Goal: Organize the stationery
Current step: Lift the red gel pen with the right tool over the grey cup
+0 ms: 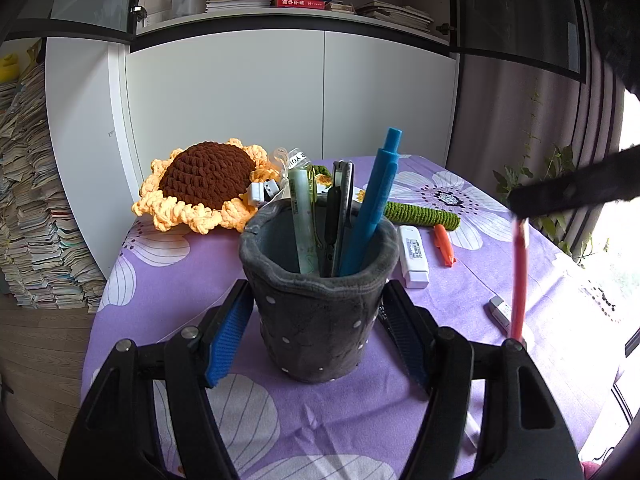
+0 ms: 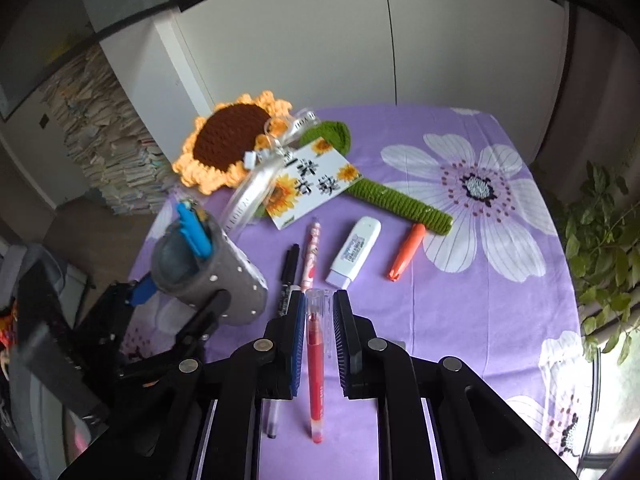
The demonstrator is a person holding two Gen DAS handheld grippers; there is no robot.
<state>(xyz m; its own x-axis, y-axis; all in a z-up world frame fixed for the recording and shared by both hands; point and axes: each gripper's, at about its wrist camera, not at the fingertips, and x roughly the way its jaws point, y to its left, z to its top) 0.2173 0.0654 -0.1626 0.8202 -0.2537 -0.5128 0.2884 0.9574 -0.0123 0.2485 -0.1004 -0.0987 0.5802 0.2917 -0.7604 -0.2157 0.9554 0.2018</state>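
Note:
My left gripper (image 1: 316, 300) is shut on a grey dotted felt pen holder (image 1: 316, 300) that stands on the purple cloth and holds a blue pen (image 1: 372, 208), a pale green pen and dark pens. It also shows in the right wrist view (image 2: 208, 272). My right gripper (image 2: 316, 308) is shut on a red pen (image 2: 315, 364), held up above the table; the pen hangs at the right of the left wrist view (image 1: 519, 280). A black marker (image 2: 289, 280), a pink patterned pen (image 2: 311, 256), a white correction tape (image 2: 354, 254) and an orange cap (image 2: 406, 252) lie on the cloth.
A crochet sunflower (image 2: 228, 140) with a green stem (image 2: 396, 200) and a card (image 2: 312, 180) lies at the back. An eraser (image 1: 502, 310) lies right of the holder. White cabinets stand behind, stacked books at the left, a plant (image 2: 600, 240) at the right.

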